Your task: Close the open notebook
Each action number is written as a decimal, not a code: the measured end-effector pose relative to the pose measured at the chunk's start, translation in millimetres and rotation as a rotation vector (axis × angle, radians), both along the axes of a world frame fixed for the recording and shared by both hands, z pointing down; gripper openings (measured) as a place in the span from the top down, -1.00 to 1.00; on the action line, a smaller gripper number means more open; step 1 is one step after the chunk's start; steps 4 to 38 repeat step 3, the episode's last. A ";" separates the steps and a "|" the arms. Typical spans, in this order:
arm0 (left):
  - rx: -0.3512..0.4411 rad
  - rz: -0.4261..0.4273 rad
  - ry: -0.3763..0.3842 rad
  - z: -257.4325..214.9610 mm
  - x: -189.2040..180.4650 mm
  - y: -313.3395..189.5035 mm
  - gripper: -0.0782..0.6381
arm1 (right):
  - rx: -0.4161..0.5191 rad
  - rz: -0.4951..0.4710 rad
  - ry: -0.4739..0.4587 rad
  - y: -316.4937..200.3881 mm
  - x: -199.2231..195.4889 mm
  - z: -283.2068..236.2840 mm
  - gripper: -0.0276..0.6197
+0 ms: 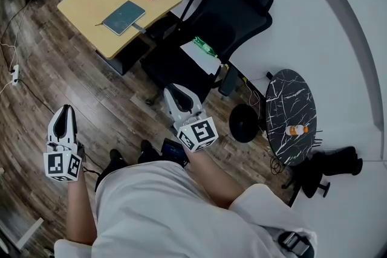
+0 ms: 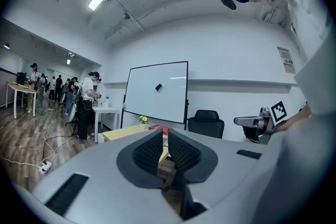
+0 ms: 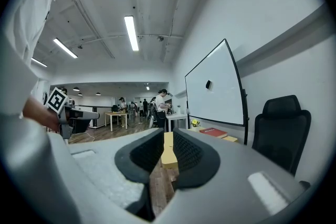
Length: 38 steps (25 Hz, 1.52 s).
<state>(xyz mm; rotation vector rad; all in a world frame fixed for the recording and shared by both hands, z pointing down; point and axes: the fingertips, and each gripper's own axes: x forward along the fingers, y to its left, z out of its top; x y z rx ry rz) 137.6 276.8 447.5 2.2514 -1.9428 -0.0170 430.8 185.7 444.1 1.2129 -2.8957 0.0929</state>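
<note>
While the notebook [image 1: 124, 17] lies on the desk [image 1: 91, 4], left claw [image 1: 64, 110] together, right claw [image 1: 173, 92] together.

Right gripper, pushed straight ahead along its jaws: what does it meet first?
Probably the yellow table, seen straight through the slit between the right gripper's shut jaws, with only floor before it. The black chair sits off to the right. Depth is unclear; it might pass above the tabletop.

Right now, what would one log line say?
left tongs: shut, empty | right tongs: shut, empty | notebook: looks closed, on desk | both tongs: away from desk
</note>
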 end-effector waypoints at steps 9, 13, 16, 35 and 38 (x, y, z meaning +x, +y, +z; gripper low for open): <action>-0.003 0.016 -0.006 -1.4 9.6 -1.9 0.68 | 0.002 -0.004 0.002 -1.6 3.8 0.6 0.75; -0.003 0.016 -0.006 -1.4 9.6 -1.9 0.68 | 0.002 -0.004 0.002 -1.6 3.8 0.6 0.75; -0.003 0.016 -0.006 -1.4 9.6 -1.9 0.68 | 0.002 -0.004 0.002 -1.6 3.8 0.6 0.75; -0.003 0.016 -0.006 -1.4 9.6 -1.9 0.68 | 0.002 -0.004 0.002 -1.6 3.8 0.6 0.75; -0.003 0.016 -0.006 -1.4 9.6 -1.9 0.68 | 0.002 -0.004 0.002 -1.6 3.8 0.6 0.75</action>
